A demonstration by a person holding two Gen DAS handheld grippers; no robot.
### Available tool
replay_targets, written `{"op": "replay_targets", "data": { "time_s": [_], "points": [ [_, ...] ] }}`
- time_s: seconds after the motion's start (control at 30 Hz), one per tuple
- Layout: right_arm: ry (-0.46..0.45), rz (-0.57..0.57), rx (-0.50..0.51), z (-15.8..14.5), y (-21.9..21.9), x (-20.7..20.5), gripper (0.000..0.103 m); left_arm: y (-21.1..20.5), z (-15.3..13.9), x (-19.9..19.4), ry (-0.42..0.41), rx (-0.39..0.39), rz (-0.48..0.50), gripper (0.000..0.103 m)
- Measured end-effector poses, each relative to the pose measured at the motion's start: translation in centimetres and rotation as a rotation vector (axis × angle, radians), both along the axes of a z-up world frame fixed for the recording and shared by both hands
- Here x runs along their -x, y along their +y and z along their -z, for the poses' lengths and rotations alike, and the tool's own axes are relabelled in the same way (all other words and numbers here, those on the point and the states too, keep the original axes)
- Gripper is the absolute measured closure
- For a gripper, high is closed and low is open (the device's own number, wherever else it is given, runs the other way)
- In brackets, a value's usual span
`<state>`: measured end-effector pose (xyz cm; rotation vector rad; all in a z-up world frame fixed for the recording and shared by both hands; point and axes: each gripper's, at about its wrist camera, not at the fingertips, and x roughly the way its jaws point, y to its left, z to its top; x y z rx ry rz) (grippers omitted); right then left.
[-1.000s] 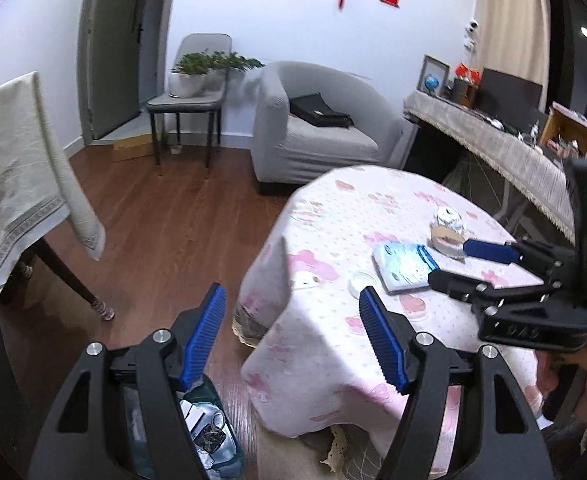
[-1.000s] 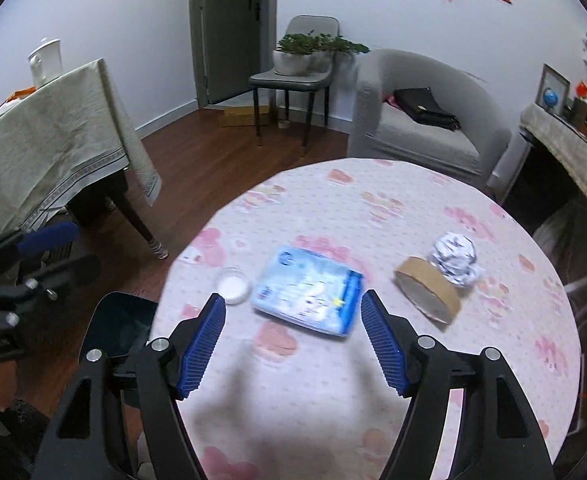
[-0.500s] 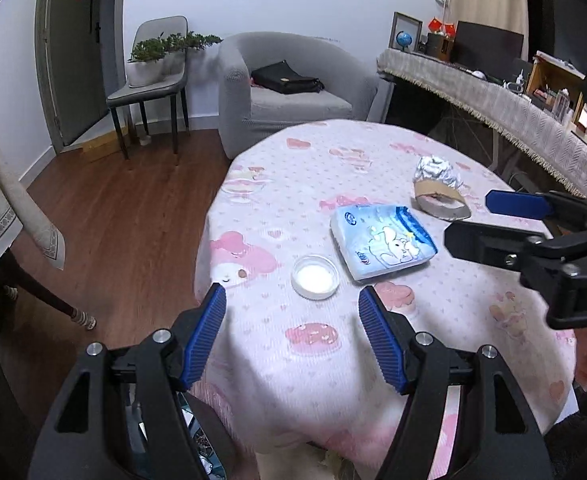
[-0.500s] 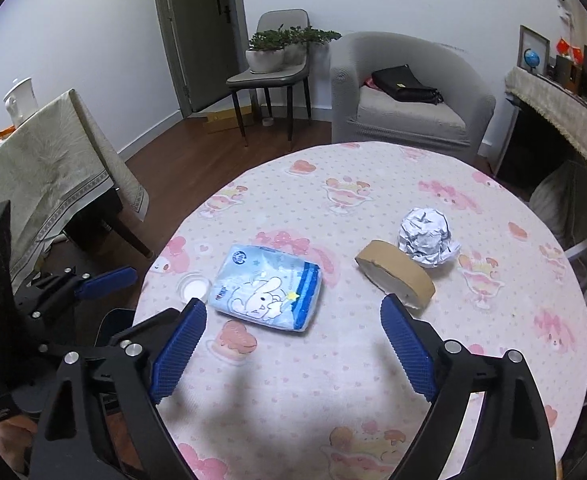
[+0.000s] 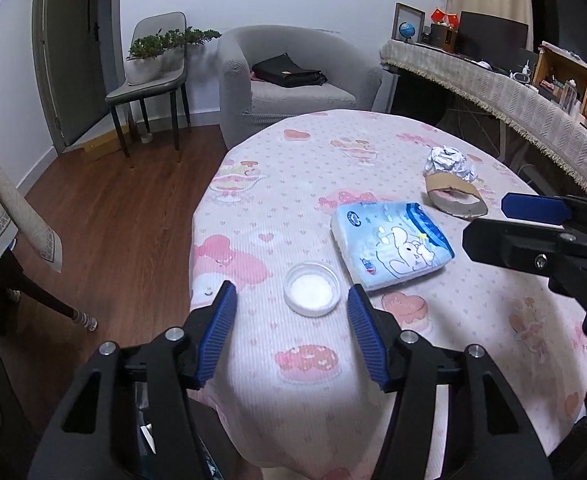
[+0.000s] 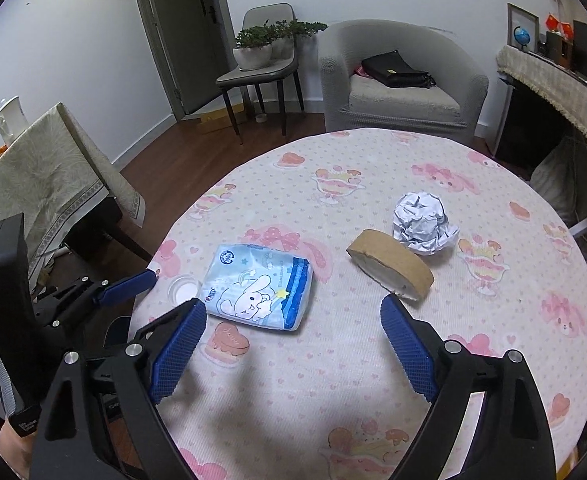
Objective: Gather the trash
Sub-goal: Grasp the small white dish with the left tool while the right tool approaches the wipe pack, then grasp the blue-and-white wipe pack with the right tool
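On the round table with a pink cloth [image 5: 277, 208] lie a small white plastic lid [image 5: 312, 289], a blue tissue pack [image 5: 391, 250], a brown tape roll [image 5: 455, 196] and a crumpled foil ball [image 5: 449, 162]. My left gripper [image 5: 291, 300] is open and empty, its blue fingers flanking the lid just above it. My right gripper [image 6: 293, 314] is open wide and empty, hovering near the tissue pack [image 6: 258, 286] with the tape roll [image 6: 389, 266] and foil ball [image 6: 423, 222] beyond. The lid [image 6: 183, 289] and the left gripper [image 6: 129, 280] show at the right wrist view's left.
A trash bin with scraps [image 5: 145, 432] sits on the floor below the table's near edge. A grey armchair [image 6: 397, 84], a chair with a plant [image 6: 261, 60], a draped table [image 6: 41, 176] at left and a long sideboard [image 5: 493, 84] at right surround the table.
My left gripper has swung from over the floor bin up to the table and now hovers around the lid. My right gripper has opened wider and drawn back slightly.
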<state>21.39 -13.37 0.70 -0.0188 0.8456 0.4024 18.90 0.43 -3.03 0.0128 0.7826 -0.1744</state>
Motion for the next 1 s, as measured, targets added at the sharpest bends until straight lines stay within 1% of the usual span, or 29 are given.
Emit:
{"op": "replay_targets", "data": {
  "time_s": [0.1,0.17,0.23,0.33,0.43,0.53,0.67,0.8,1.0],
  "points": [
    [0.001,0.008,0.000,0.2,0.2,-0.1,0.013,0.0,0.0,-0.1,-0.003,0.006,0.001,0.049],
    [0.004,0.008,-0.007,0.3,0.5,-0.2,0.013,0.1,-0.1,-0.1,-0.001,0.022,0.011,0.062],
    [0.008,0.006,-0.013,0.4,1.0,-0.2,0.013,0.3,-0.2,0.0,0.004,0.040,0.015,0.071],
    [0.008,-0.003,-0.011,0.7,1.8,-0.3,0.011,1.1,-0.4,0.1,0.011,0.075,0.012,0.071],
    [0.003,-0.007,0.007,1.0,2.5,-0.3,0.008,1.4,-0.5,0.3,0.003,0.078,-0.001,0.071],
    [0.007,-0.004,0.028,1.6,2.8,-0.5,0.007,2.2,-0.9,0.6,-0.003,0.099,-0.016,0.071],
    [0.028,0.013,0.017,2.2,2.7,-1.0,0.007,3.0,-1.1,0.9,-0.005,0.098,-0.030,0.071],
    [0.046,0.027,0.028,2.8,3.1,-1.4,0.006,4.1,-1.2,1.3,-0.004,0.094,-0.051,0.071],
    [0.042,0.022,0.047,3.2,4.4,-1.5,0.006,5.9,-1.7,2.2,-0.014,0.110,-0.079,0.071]
  ]
}}
